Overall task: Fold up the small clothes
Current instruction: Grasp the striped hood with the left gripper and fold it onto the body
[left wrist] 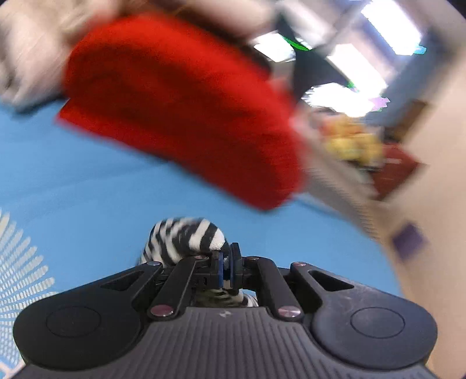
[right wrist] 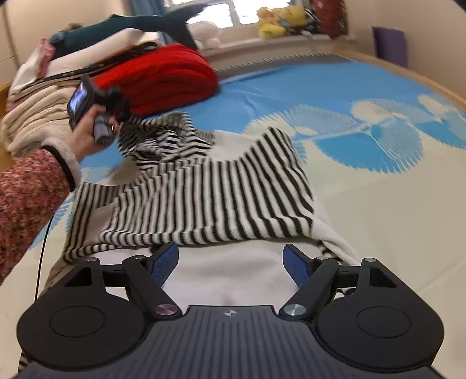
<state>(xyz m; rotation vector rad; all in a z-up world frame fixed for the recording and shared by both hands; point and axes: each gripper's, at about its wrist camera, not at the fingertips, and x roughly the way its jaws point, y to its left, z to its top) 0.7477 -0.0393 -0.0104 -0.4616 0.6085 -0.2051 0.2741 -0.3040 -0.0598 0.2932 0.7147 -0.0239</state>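
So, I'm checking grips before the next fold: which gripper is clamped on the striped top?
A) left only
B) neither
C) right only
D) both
A: the left gripper is shut on a bunch of the striped top, while the right gripper stands open over the white cloth, holding nothing.

Bright daylight from window (right wrist: 233, 13); left view motion-blurred; fisheye-warped edges.
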